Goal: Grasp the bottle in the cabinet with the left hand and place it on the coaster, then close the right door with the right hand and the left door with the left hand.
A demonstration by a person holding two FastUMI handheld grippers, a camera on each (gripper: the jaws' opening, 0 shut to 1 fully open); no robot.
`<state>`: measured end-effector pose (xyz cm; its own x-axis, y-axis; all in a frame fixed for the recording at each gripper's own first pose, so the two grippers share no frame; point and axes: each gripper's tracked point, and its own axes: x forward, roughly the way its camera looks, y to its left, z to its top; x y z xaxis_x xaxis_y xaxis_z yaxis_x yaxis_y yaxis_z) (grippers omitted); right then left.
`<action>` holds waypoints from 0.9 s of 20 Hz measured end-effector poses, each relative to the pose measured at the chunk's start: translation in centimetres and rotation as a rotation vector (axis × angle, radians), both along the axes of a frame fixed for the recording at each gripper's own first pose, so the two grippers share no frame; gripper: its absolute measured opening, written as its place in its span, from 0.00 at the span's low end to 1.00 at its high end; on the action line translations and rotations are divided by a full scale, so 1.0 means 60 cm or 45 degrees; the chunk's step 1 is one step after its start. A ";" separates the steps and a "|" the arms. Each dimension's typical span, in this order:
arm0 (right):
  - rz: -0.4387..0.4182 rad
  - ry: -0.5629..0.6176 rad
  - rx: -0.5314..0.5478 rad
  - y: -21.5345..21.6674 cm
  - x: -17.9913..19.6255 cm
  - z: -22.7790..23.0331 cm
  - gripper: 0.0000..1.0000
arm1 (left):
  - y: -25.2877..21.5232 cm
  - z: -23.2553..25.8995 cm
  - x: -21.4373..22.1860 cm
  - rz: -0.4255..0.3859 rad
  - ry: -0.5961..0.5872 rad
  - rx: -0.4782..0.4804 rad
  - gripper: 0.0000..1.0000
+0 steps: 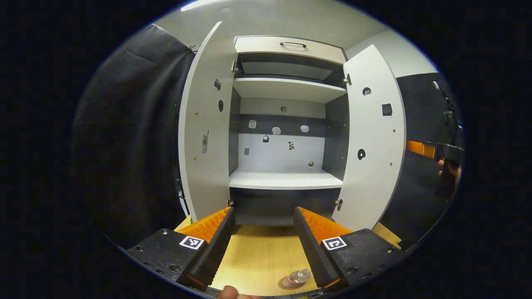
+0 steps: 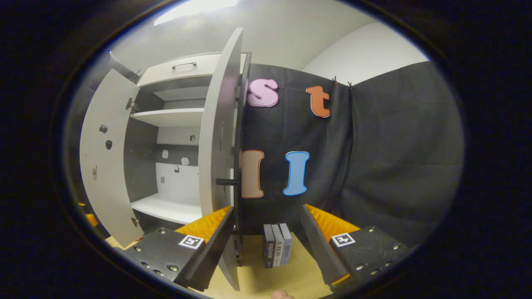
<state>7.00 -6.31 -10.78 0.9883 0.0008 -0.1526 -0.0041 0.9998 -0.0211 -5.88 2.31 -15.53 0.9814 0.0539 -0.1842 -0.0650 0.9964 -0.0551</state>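
A small clear bottle (image 1: 300,275) stands on a round coaster (image 1: 287,284) on the wooden tabletop (image 1: 257,253), just inside my left gripper's right finger. My left gripper (image 1: 264,212) is open and holds nothing, facing the open cabinet. Both doors stand open: the left door (image 1: 205,124) and the right door (image 1: 374,137). The lower shelf (image 1: 284,179) is bare. In the right gripper view the right door (image 2: 220,145) is edge-on, its dark handle (image 2: 226,181) sticking out. My right gripper (image 2: 267,209) is open, its left finger close beside that door's edge.
Three upright books (image 2: 276,249) stand on the table against the black cloth wall, between my right gripper's fingers. A drawer with a handle (image 1: 293,44) tops the cabinet. The other gripper (image 1: 444,153), held by a hand, sits beyond the right door.
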 end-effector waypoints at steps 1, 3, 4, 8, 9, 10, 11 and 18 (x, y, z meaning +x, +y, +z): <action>0.004 0.007 0.005 0.004 0.002 -0.004 0.96 | 0.005 0.005 0.005 0.008 0.001 -0.006 0.88; 0.040 0.026 0.017 0.020 0.000 -0.011 0.96 | 0.013 0.012 0.007 0.021 -0.001 -0.013 0.88; 0.043 0.033 0.012 0.026 0.002 -0.014 0.96 | 0.019 0.016 0.008 0.026 -0.009 -0.012 0.88; 0.058 0.043 0.028 0.033 -0.005 -0.014 0.92 | 0.034 0.008 0.003 0.034 -0.004 0.015 0.88; 0.064 0.045 0.032 0.037 -0.006 -0.016 0.92 | 0.035 0.007 0.000 0.034 0.003 0.013 0.88; 0.072 0.042 0.030 0.043 -0.005 -0.013 0.92 | 0.036 0.007 -0.004 0.037 0.004 0.005 0.88; 0.083 0.039 0.030 0.052 -0.007 -0.012 0.92 | 0.039 0.009 -0.007 0.038 0.000 -0.003 0.83; 0.276 0.043 0.065 0.194 0.000 -0.017 0.92 | 0.093 0.012 -0.024 0.111 -0.014 0.029 0.88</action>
